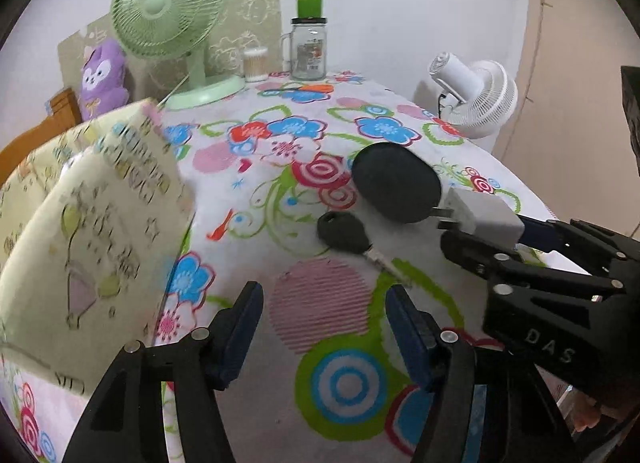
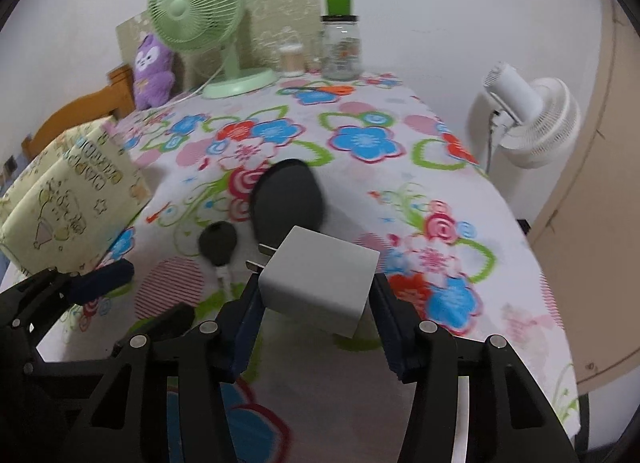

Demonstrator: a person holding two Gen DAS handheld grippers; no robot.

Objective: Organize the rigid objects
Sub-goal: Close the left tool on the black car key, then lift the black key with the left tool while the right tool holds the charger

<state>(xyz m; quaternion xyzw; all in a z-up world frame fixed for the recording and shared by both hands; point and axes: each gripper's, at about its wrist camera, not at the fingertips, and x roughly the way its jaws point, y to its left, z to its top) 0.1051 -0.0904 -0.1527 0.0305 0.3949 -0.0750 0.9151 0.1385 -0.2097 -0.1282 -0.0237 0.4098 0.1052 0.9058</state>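
My right gripper (image 2: 316, 285) is shut on a white plug-in charger (image 2: 320, 279), held just above the flowered tablecloth (image 2: 360, 151) with its prongs pointing away. A black car key (image 2: 218, 243) lies on the cloth just left of the charger, and a black oval case (image 2: 286, 199) lies behind it. My left gripper (image 1: 323, 295) hovers open over the cloth with nothing between its fingers, with the key (image 1: 346, 233) just beyond its right fingertip. A pale yellow printed box (image 1: 92, 223) stands at the left, close to the left finger.
At the back stand a green desk fan (image 2: 196, 15), a glass jar with a green lid (image 2: 340, 39), a cotton-swab tub (image 2: 291, 59) and a purple plush toy (image 2: 154, 71). A white fan (image 2: 532, 123) stands beyond the table's right edge.
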